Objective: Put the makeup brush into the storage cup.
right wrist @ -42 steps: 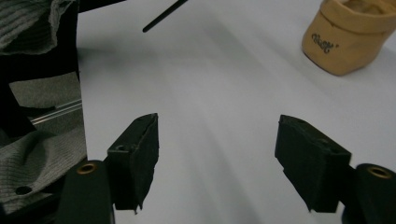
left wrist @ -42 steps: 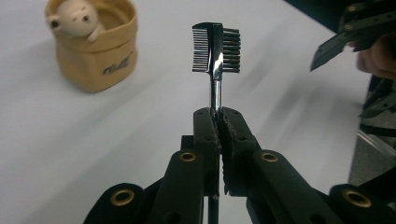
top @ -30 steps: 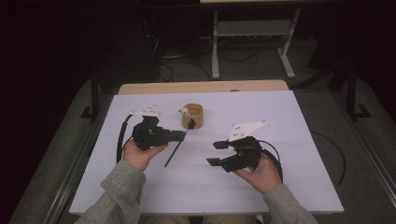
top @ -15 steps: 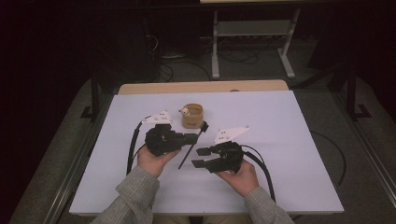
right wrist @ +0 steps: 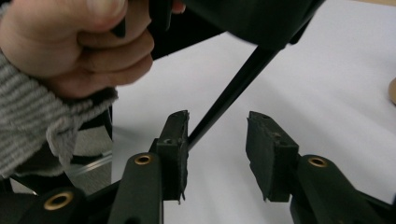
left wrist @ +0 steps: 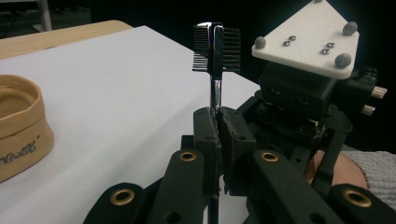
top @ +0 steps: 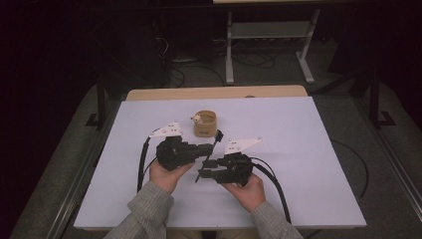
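We are holding a small black comb-brush [left wrist: 216, 42] upright above the white surface [top: 308, 149], left gripper [left wrist: 218, 135] jaws pinching its handle, right gripper [right wrist: 217, 156] jaws spread around the handle's lower end, handover apparently half done, tan cup [top: 205, 123] untouched.

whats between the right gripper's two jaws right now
In the right gripper view, the black handle of the brush held by the left gripper slants through the gap, beside one jaw; the right gripper hasn't closed.
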A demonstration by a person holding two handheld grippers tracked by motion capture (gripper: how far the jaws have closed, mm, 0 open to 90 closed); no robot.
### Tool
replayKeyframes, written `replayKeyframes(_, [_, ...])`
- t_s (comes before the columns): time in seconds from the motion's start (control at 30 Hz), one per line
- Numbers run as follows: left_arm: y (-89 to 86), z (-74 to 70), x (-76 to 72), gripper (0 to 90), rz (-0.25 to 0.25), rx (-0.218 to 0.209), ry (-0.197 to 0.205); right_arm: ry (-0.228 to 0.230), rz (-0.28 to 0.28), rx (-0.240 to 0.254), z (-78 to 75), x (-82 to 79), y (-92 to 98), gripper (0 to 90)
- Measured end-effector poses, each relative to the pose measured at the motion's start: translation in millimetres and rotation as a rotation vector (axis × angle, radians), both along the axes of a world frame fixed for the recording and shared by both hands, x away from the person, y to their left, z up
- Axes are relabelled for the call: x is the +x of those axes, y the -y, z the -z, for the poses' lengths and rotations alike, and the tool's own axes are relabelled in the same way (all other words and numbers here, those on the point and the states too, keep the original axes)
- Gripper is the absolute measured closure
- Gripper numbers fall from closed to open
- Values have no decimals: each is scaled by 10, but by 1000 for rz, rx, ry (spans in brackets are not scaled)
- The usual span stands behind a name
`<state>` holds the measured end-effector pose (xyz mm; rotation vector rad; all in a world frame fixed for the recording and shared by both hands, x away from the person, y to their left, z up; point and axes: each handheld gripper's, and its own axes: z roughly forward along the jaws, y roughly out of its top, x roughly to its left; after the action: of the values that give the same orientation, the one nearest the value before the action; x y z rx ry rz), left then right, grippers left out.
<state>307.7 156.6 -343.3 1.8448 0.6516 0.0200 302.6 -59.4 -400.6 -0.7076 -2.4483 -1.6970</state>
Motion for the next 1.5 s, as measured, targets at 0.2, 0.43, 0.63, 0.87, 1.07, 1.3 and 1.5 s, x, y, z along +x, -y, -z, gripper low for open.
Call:
replayKeyframes(0.2, [-45,32,-19,857,-26,-34,3,-9,-21,20,20,-15,-45,750])
replayKeyframes(0.43, [-136,14,-65,855,-19,-54,27,-67,9,50,61,22,46,848])
replayKeyframes(0.63, [-136,30,-110,766,9,-47,35,-30,10,-32,11,-12,74,851])
replayKeyframes(0.87, [-96,47,-113,703,56,-23,17,17,3,-84,-45,-41,141,851])
replayKeyframes(1.07, [-34,91,-88,714,80,15,0,54,-47,-118,-71,-88,142,851])
replayKeyframes(1.3, [0,97,-98,753,119,42,-13,73,-67,-153,-91,-110,174,850])
replayKeyframes(1.5, [21,80,-97,793,140,56,-16,83,-68,-164,-100,-123,168,850])
